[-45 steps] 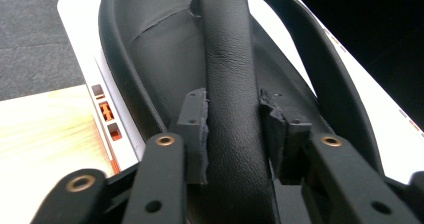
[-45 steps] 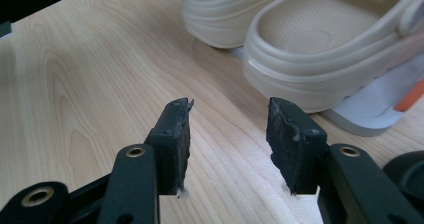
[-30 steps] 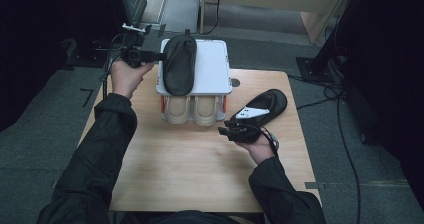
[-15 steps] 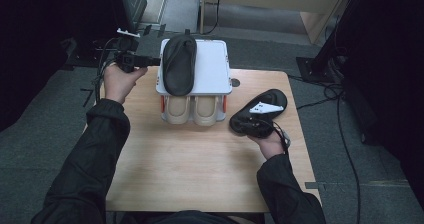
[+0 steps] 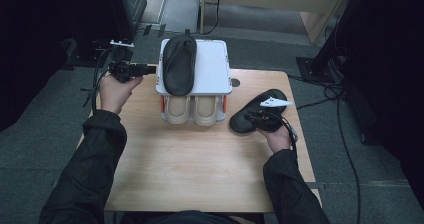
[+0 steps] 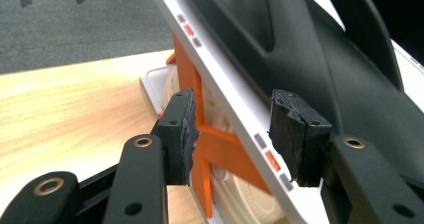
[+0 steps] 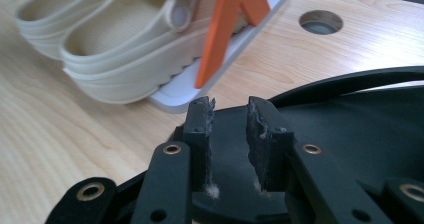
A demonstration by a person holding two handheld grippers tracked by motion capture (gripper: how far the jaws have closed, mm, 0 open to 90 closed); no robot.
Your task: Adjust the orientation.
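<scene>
Black slipper (image 5: 260, 113) lies on worktop (image 5: 200, 169) right of shoe rack (image 5: 212, 66); right gripper (image 7: 231, 115) jaws just closing, narrow, over its rim, grip unclear. Twin slipper (image 5: 179, 64) atop rack. Left gripper (image 6: 235, 129) jaws wide, straddling rack edge. Risk: shallow pinch slips on lift; left jaws knock rack.

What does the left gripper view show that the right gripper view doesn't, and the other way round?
Left gripper view: the left gripper, jaws open astride the edge of the white top shelf, with the black shoe on the rack lying on it.

Right gripper view: the right gripper, whose jaws have just been closing but stand apart, with the edge of the black shoe on the table between them, plus the round hole in the tabletop.

Both: the beige clogs, the orange support and the wooden table.
</scene>
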